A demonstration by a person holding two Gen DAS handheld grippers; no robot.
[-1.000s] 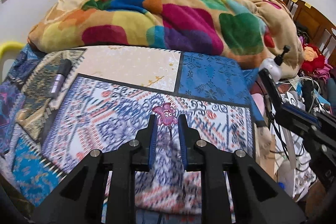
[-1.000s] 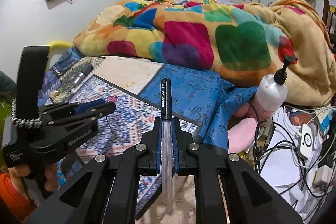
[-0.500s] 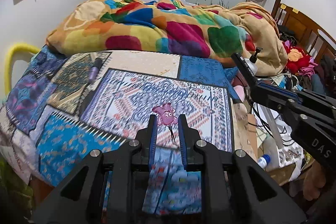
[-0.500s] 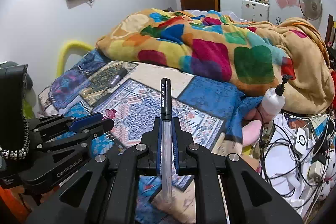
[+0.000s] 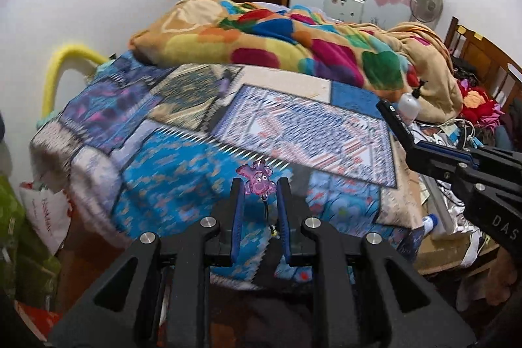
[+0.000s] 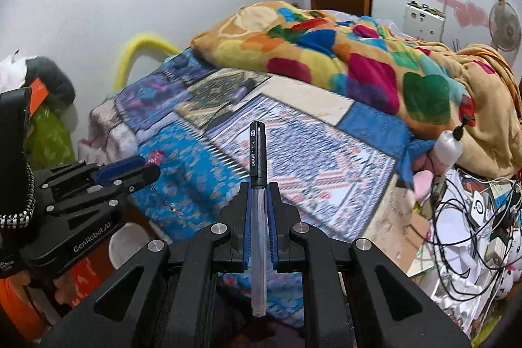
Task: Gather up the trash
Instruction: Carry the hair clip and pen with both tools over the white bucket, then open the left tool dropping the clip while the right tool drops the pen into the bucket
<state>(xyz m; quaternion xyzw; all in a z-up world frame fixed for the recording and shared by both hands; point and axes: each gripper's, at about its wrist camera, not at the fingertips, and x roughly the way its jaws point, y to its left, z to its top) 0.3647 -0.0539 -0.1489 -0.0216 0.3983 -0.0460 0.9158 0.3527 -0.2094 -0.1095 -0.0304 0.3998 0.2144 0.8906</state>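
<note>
My left gripper is shut on a small purple see-through charm, whose thin cord dangles between the fingers. It hangs in the air off the bed's near corner. My right gripper is shut on a pen with a black cap and a clear barrel, cap pointing forward. In the right wrist view the left gripper shows at the left with the charm. In the left wrist view the right gripper reaches in from the right. A dark marker lies on the patterned bedsheet.
A colourful blanket is heaped on the far half of the bed. A white pump bottle stands by tangled cables on the right. A yellow foam hoop and green bags are on the left. A fan stands at the back.
Both grippers have drawn back from the bed and risen, so the bed looks smaller and its near edge and the floor clutter show. The grips on charm and pen are unchanged.
</note>
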